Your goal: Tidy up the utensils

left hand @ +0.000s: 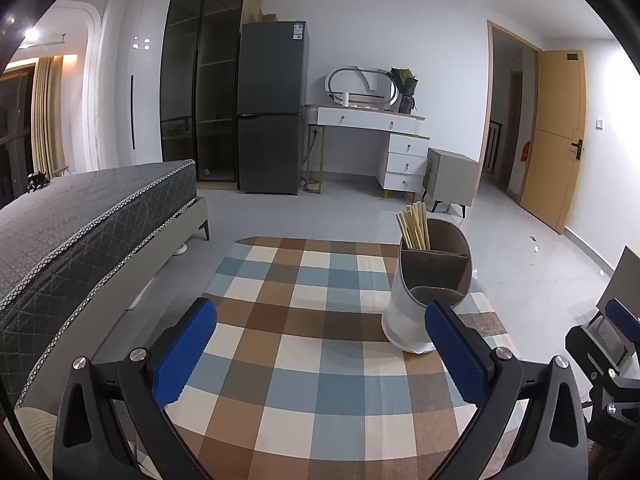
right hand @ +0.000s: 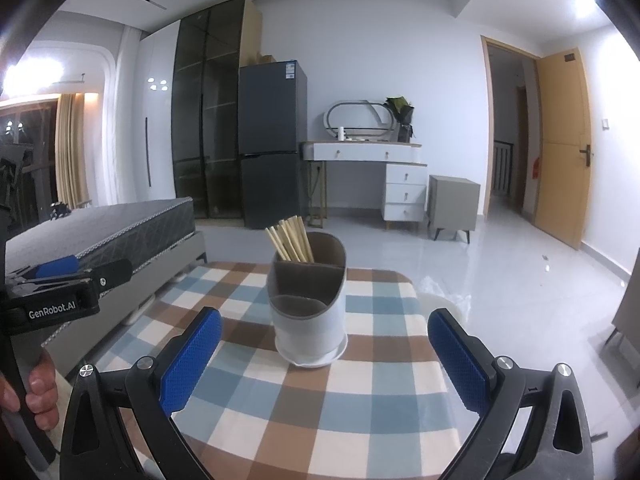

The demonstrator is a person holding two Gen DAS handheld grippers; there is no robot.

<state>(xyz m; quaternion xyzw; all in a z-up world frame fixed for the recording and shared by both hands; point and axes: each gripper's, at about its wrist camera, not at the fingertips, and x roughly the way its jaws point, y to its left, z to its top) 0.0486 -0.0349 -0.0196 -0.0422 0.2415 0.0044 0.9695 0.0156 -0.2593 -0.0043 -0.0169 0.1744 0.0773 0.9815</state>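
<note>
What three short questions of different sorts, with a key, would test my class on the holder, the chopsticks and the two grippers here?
1. True or false: the left gripper is open.
2. Which compartment of the holder has the chopsticks: A front, B back?
3. Fill in: the holder stands on a checked ____.

Key: 1 true; 2 B; 3 cloth. The right gripper is open too and holds nothing.

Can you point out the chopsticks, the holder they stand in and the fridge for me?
chopsticks [right hand: 289,240], right wrist view, middle of the bundle above the rim.
holder [right hand: 310,330], right wrist view, white front wall.
fridge [left hand: 272,68], left wrist view, upper door.
</note>
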